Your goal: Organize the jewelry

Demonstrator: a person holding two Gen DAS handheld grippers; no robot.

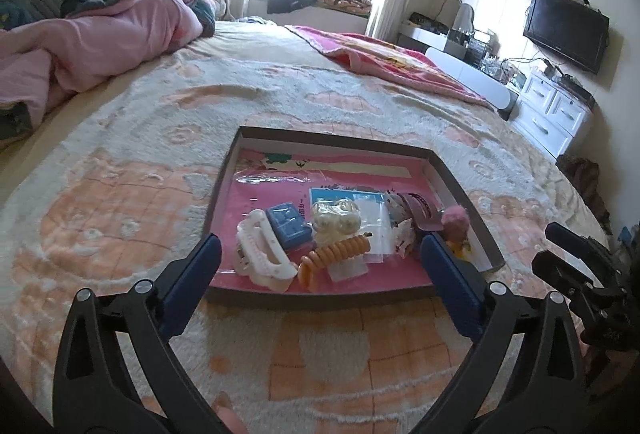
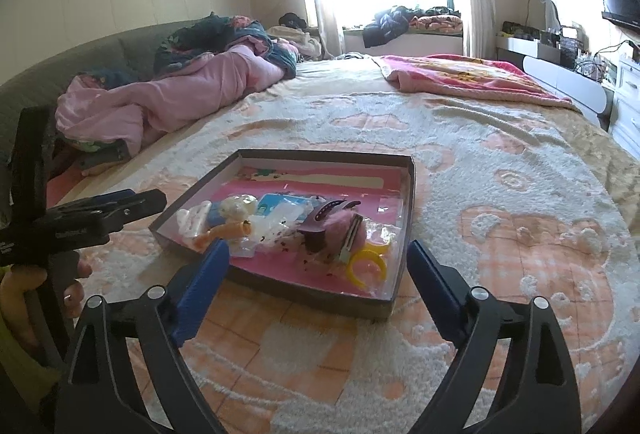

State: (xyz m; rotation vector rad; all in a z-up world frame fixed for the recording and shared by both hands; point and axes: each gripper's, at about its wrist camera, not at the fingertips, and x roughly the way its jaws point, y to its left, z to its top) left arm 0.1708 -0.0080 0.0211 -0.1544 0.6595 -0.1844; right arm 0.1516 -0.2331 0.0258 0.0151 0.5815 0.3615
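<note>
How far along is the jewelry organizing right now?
Barely started. Done: nothing sorted; the white hair claw, orange coil tie and yellow ring lie jumbled in the box. In hand: nothing; the left hand-held gripper and right hand-held gripper hover open. Left: everything.

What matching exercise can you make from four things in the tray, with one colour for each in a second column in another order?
Things:
1. hair claw
2. spiral hair tie
3. pompom clip
4. small box

Colours:
A. pink
B. blue
C. white
D. orange

Pairs: 1-C, 2-D, 3-A, 4-B. All four lie in the tray on the bed.
</note>
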